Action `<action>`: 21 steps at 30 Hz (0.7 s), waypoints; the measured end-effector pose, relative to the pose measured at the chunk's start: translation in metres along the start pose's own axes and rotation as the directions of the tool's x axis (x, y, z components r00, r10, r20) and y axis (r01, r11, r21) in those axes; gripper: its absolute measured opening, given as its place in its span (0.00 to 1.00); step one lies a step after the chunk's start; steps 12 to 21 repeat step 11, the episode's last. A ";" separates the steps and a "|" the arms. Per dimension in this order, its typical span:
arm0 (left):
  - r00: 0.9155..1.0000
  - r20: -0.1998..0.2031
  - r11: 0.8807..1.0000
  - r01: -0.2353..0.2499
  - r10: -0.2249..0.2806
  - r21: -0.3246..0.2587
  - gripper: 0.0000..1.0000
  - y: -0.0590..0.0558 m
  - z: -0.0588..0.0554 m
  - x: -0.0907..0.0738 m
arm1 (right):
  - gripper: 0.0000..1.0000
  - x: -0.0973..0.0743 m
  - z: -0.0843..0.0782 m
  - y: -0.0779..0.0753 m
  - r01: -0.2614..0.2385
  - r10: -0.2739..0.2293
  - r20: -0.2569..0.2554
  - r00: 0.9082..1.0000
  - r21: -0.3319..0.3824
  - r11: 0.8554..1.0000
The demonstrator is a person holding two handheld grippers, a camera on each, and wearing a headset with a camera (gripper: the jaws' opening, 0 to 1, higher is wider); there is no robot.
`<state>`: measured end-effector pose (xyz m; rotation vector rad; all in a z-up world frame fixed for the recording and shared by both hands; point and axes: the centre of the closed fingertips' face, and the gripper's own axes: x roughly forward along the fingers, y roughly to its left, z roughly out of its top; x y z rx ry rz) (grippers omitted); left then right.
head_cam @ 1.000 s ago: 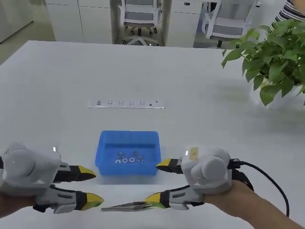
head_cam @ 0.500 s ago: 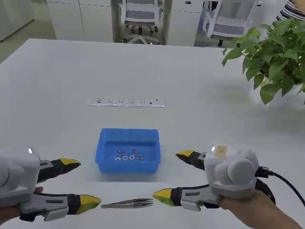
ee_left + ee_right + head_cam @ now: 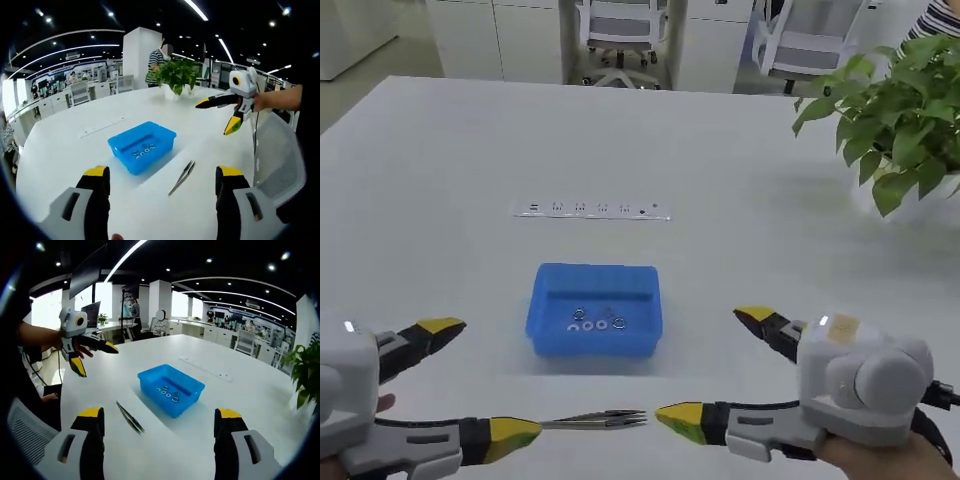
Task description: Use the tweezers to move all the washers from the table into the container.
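Note:
A blue container [image 3: 593, 310] stands on the white table with several washers [image 3: 597, 321] in it. Silver tweezers [image 3: 595, 420] lie flat on the table in front of it, touched by nothing. My left gripper [image 3: 480, 380] is open at the lower left, and my right gripper [image 3: 713, 365] is open at the lower right, with the tweezers between them. In the left gripper view the container [image 3: 142, 148], the tweezers [image 3: 182, 177] and the right gripper [image 3: 215, 117] appear. In the right gripper view the container [image 3: 171, 388], the tweezers [image 3: 130, 417] and the left gripper [image 3: 97, 361] appear.
A white power strip [image 3: 592, 209] lies behind the container. A potted plant [image 3: 895, 120] stands at the table's far right. Office chairs [image 3: 620, 30] stand beyond the far edge. Bare tabletop surrounds the container.
Both grippers have drawn apart sideways, away from the container and the tweezers. The tweezers and the container lie where they were.

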<state>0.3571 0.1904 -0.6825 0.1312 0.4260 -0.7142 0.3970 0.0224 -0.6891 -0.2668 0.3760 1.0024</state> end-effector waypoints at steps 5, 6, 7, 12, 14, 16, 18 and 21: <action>1.000 -0.001 1.000 -0.003 0.003 0.007 0.99 -0.001 0.000 -0.001 | 0.98 -0.001 -0.008 0.000 0.003 -0.003 -0.021 1.000 0.007 1.000; 1.000 -0.002 1.000 -0.003 0.003 0.004 0.99 -0.001 -0.001 -0.001 | 1.00 -0.001 -0.007 0.000 0.010 -0.009 -0.015 1.000 0.012 1.000; 1.000 -0.002 1.000 -0.002 0.002 0.001 0.99 -0.002 -0.001 -0.001 | 1.00 -0.002 -0.006 0.000 0.010 -0.010 -0.013 1.000 0.010 1.000; 1.000 -0.001 1.000 -0.003 0.003 0.000 0.99 -0.003 -0.002 -0.001 | 1.00 -0.002 -0.007 0.003 0.000 0.000 -0.023 1.000 0.002 1.000; 1.000 -0.001 1.000 -0.003 0.003 0.000 0.99 -0.003 -0.002 -0.001 | 1.00 -0.002 -0.007 0.003 0.000 0.000 -0.023 1.000 0.002 1.000; 1.000 -0.001 1.000 -0.003 0.003 0.000 0.99 -0.003 -0.002 -0.001 | 1.00 -0.002 -0.007 0.003 0.000 0.000 -0.023 1.000 0.002 1.000; 1.000 -0.001 1.000 -0.003 0.003 0.000 0.99 -0.003 -0.002 -0.001 | 1.00 -0.002 -0.007 0.003 0.000 0.000 -0.023 1.000 0.002 1.000; 1.000 -0.001 1.000 -0.003 0.003 0.000 0.99 -0.003 -0.002 -0.001 | 1.00 -0.002 -0.007 0.003 0.000 0.000 -0.023 1.000 0.002 1.000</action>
